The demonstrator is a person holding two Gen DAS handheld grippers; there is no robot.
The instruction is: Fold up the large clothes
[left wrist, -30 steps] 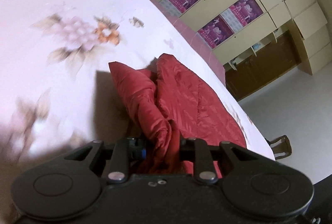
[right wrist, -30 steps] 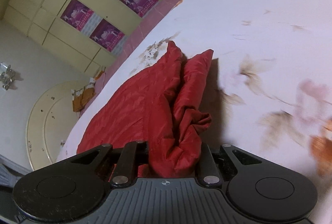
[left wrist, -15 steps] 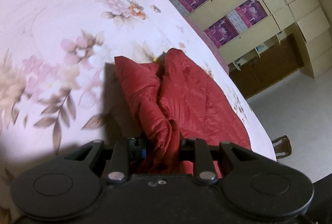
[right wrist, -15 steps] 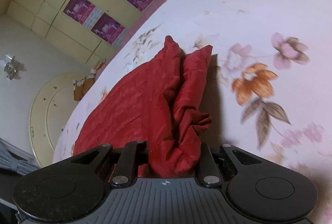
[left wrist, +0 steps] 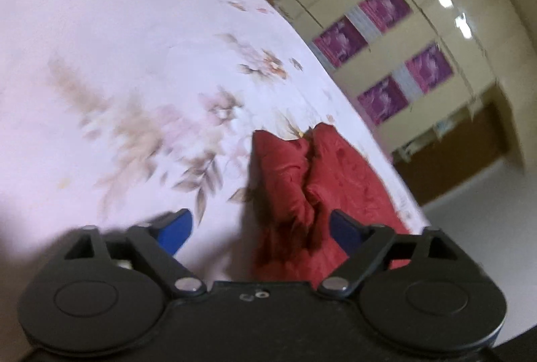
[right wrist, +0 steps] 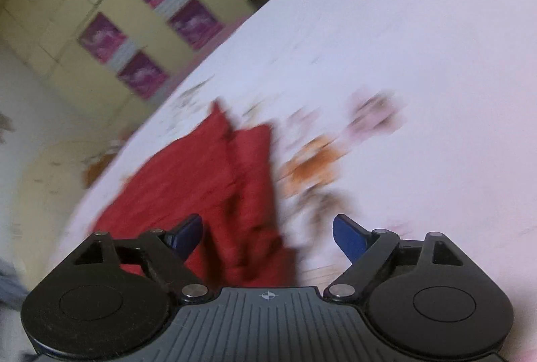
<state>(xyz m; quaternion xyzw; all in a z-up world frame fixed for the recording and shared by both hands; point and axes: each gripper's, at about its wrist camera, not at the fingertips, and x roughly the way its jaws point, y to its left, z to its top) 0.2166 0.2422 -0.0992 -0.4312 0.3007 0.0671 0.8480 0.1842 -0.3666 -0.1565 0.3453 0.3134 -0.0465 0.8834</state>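
A red quilted garment [left wrist: 322, 180] lies bunched on the pale floral bedsheet [left wrist: 117, 76]. In the left wrist view its near fold rises between the blue pads of my left gripper [left wrist: 260, 229]. The jaws are opening and stand wide, with neither pad pressing the cloth. In the right wrist view the same garment [right wrist: 218, 187] stretches away to the left. My right gripper [right wrist: 268, 236] is opening too; the cloth sits between its blue fingertips [right wrist: 349, 237], loose, nearer the left one. Both views are blurred by motion.
The bed's edge [left wrist: 379, 140] runs close beside the garment, with white floor [left wrist: 486, 204] beyond. Cream wardrobe doors with purple posters [left wrist: 386, 43] line the far wall. Broad open sheet [right wrist: 419, 59] spreads on the far side of the garment.
Both grippers were shut on the garment's bunched end and have now spread wide, letting the cloth go. Both hands slid across the bed, and the floral print shifted in view.
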